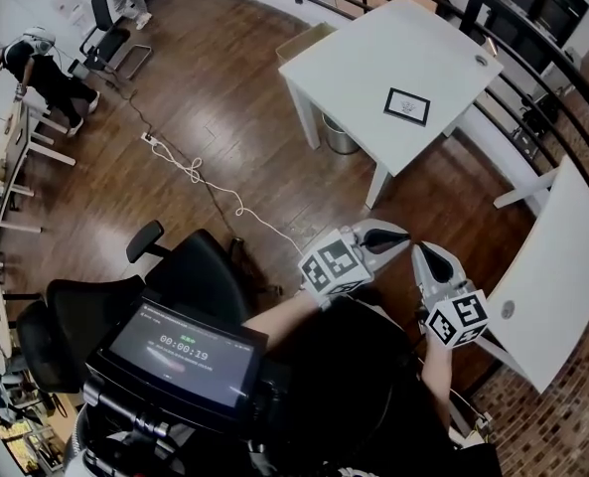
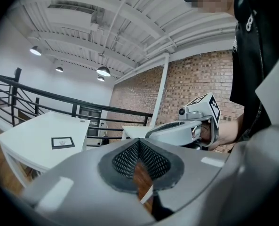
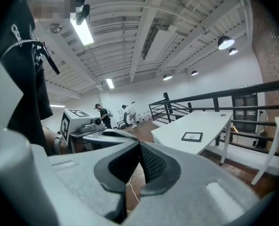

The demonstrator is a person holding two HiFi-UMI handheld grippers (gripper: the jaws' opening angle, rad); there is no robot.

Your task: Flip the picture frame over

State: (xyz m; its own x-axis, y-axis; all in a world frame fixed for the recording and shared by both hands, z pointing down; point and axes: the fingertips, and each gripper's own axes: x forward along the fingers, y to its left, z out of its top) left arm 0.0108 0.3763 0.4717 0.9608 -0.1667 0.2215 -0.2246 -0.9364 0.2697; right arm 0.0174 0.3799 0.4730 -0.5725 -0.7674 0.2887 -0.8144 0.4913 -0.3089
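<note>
A small black picture frame (image 1: 407, 105) with a white face lies flat on a white table (image 1: 364, 58), far ahead of both grippers. It also shows in the left gripper view as the picture frame (image 2: 62, 142) and in the right gripper view as the picture frame (image 3: 192, 136). My left gripper (image 1: 398, 235) is held close to my body, shut and empty. Beside it my right gripper (image 1: 426, 255) is shut too, with nothing in it. Both point toward the table, well short of it.
A second white table (image 1: 562, 266) stands at the right, along a black railing (image 1: 532, 58). A white cable (image 1: 215, 182) runs across the wooden floor. Black office chairs (image 1: 190, 271) stand at my left. Two people (image 1: 36, 63) are at desks far left.
</note>
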